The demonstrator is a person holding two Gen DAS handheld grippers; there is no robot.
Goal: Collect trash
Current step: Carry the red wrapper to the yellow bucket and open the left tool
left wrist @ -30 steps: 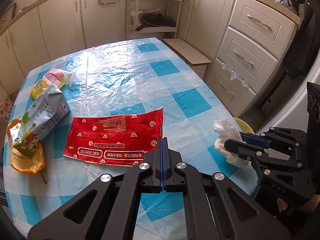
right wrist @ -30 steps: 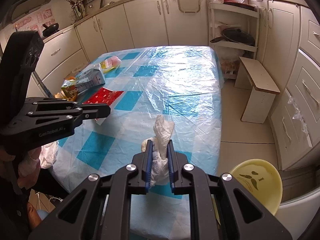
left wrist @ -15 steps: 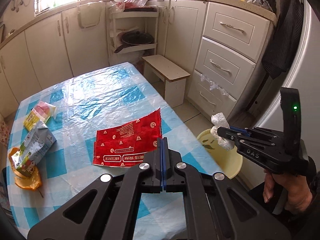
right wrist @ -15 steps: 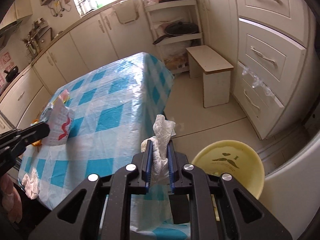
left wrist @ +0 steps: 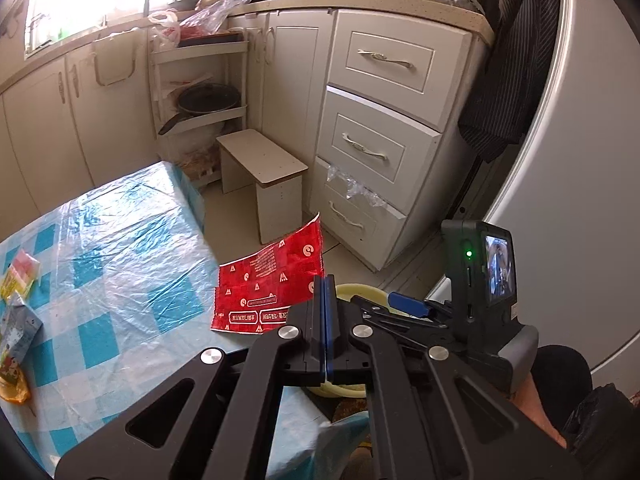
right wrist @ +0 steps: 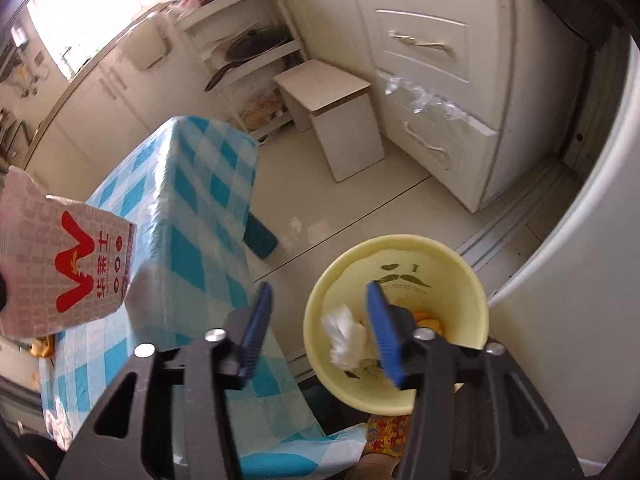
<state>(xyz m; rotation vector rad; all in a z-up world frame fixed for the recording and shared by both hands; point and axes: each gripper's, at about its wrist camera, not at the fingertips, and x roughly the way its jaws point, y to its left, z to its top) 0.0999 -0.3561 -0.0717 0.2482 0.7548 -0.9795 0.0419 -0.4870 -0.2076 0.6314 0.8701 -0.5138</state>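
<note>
White tissue wad (right wrist: 347,335) lies in yellow bin (right wrist: 472,280) on floor off tabletop (left wrist: 120,248) corner, R gripper (right wrist: 320,320) tilted down above it, jaws opening w/ nothing between, L gripper (left wrist: 325,292) clenched on red wrapper (left wrist: 272,284).

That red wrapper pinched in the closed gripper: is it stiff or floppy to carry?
Probably thin and light: the red wrapper stands out from the left gripper, held by one edge, yet curves and creases, so it likely flexes and flutters. Its glossy surface might slip from a loose pinch.
</note>
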